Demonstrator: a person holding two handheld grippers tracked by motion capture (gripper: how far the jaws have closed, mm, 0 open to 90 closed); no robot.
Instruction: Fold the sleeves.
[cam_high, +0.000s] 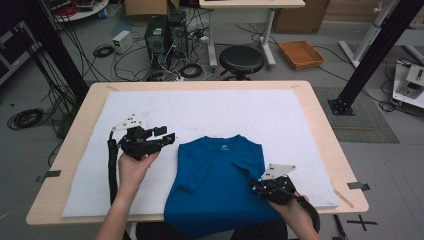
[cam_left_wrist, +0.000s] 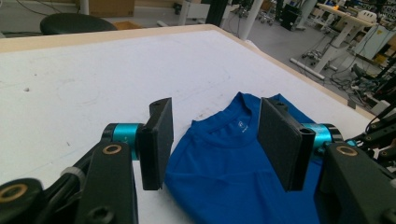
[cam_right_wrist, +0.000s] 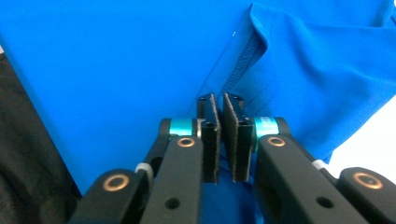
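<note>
A blue t-shirt (cam_high: 215, 182) lies face up on the white mat (cam_high: 200, 107), collar away from me, both sleeves folded inward and its hem hanging over the table's near edge. My left gripper (cam_high: 167, 135) hovers open just left of the shirt's shoulder. In the left gripper view the left gripper (cam_left_wrist: 215, 140) has its jaws wide apart with nothing between them, and the shirt (cam_left_wrist: 224, 172) and its collar lie beyond. My right gripper (cam_high: 255, 186) is at the shirt's right side, below the folded sleeve. In the right gripper view the right gripper (cam_right_wrist: 219, 116) is shut on the shirt's fabric (cam_right_wrist: 116, 56) near a stitched seam.
The wooden table (cam_high: 320, 130) borders the mat on all sides. On the floor beyond it stand a black stool (cam_high: 241, 59), computer towers (cam_high: 165, 35) with loose cables, and an orange tray (cam_high: 301, 53). Black frame posts (cam_high: 372, 50) rise at both sides.
</note>
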